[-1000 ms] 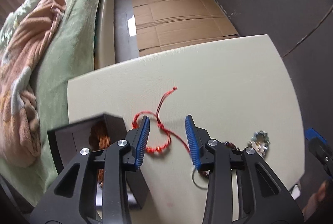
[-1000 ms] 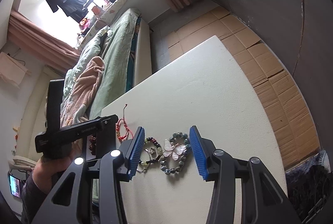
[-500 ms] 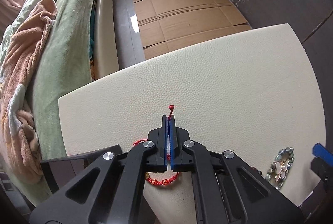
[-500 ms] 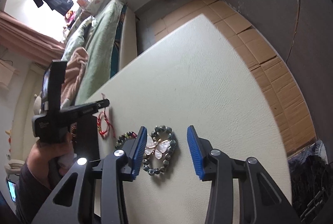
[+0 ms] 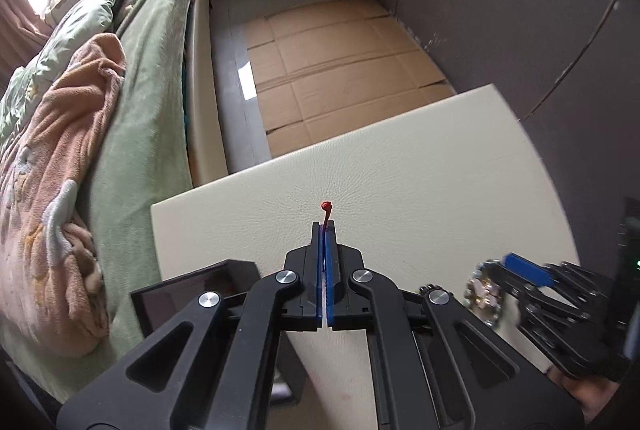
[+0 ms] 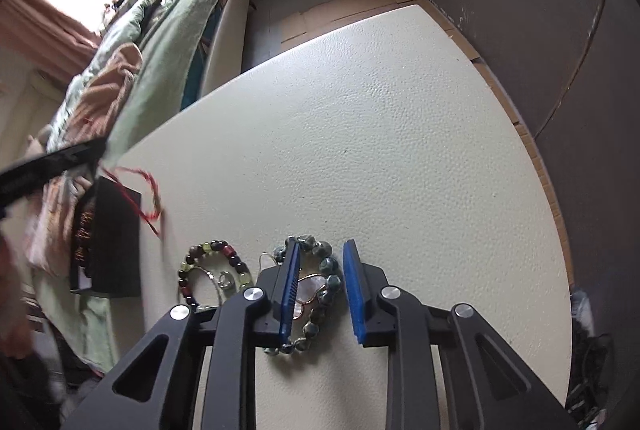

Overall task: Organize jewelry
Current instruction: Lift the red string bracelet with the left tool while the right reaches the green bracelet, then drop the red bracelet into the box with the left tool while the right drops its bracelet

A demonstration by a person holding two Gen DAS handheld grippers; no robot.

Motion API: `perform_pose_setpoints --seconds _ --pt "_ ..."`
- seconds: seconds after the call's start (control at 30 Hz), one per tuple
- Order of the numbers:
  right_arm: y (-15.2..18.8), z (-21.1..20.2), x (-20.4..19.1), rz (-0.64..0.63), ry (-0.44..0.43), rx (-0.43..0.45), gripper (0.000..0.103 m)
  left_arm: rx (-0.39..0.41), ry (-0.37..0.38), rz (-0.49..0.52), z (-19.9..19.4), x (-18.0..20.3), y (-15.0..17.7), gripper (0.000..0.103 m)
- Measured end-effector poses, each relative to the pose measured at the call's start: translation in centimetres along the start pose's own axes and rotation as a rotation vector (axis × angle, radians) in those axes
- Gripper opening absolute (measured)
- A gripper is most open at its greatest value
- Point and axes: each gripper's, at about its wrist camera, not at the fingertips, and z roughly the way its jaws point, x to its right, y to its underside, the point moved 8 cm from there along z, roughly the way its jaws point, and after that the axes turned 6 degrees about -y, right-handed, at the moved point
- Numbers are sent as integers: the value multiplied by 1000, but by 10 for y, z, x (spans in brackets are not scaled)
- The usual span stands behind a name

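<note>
Left gripper (image 5: 323,230) at centre, jaws closed on a red cord (image 5: 326,211) whose knotted end protrudes toward 12 o'clock above the cream table (image 5: 420,182). Black box (image 5: 188,294) at 8 o'clock; right gripper (image 5: 520,270) over a beaded bracelet (image 5: 482,290) at 4 o'clock.

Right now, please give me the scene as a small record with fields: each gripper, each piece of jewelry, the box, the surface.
left gripper: shut on the red cord bracelet, which hangs blurred above the table
right gripper: jaws have just been closing, a gap remains, around the green bead bracelet
green bead bracelet: lies flat, pale butterfly charm inside
multicolour bead bracelet: lies on the table, beside the green one
black box: open, at the table edge
table: cream, textured
</note>
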Motion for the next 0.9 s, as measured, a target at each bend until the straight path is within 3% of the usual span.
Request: perform_pose_setpoints --seconds 0.3,0.37,0.53,0.67,0.9 --pt "4 1 -12 -172 106 -17 15 88 49 -23 -51 -23 6 2" --pt "4 0 -12 -180 112 -20 10 101 59 -30 -60 -28 9 3" --pt "4 -15 -23 -180 46 26 9 145 83 -50 -87 -43 22 2" --pt "3 -38 -43 -176 -57 79 9 191 101 -72 -113 -62 32 2" --pt "2 -64 -78 -205 -163 140 9 232 119 -101 -130 -86 42 3"
